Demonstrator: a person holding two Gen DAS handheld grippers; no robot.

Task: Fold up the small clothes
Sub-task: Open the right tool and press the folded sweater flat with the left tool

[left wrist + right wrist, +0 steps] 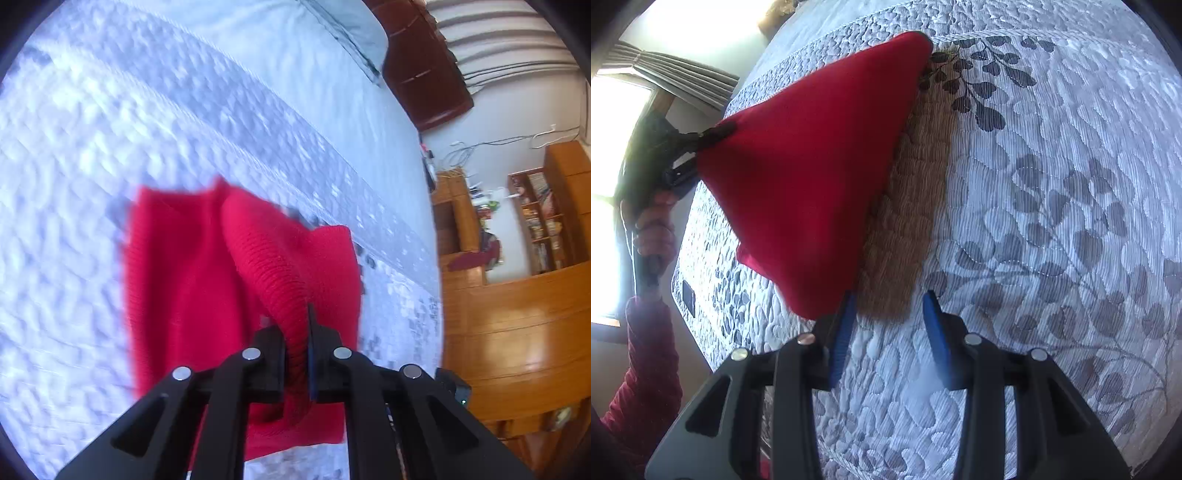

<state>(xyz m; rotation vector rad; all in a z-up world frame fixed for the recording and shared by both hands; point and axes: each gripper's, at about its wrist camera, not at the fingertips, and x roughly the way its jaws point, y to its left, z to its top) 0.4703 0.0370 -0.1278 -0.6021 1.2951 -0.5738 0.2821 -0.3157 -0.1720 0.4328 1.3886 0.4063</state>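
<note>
Red knit cloth (207, 266) lies partly on the quilt (92, 147); one bunched edge is pinched in the closed left gripper (308, 332). The thin bite may slip.

Right view: the cloth is seen lifted, one corner low by the right gripper (890, 325), whose jaws stand apart, nothing held. Unpinned, that corner may drag and skew the fold.

Cloth (809, 173) on mattress (1052, 221)

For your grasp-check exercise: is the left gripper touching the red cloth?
Touching. The left wrist view shows the left gripper shut on a bunched ridge of the red cloth, lifting it.
</note>
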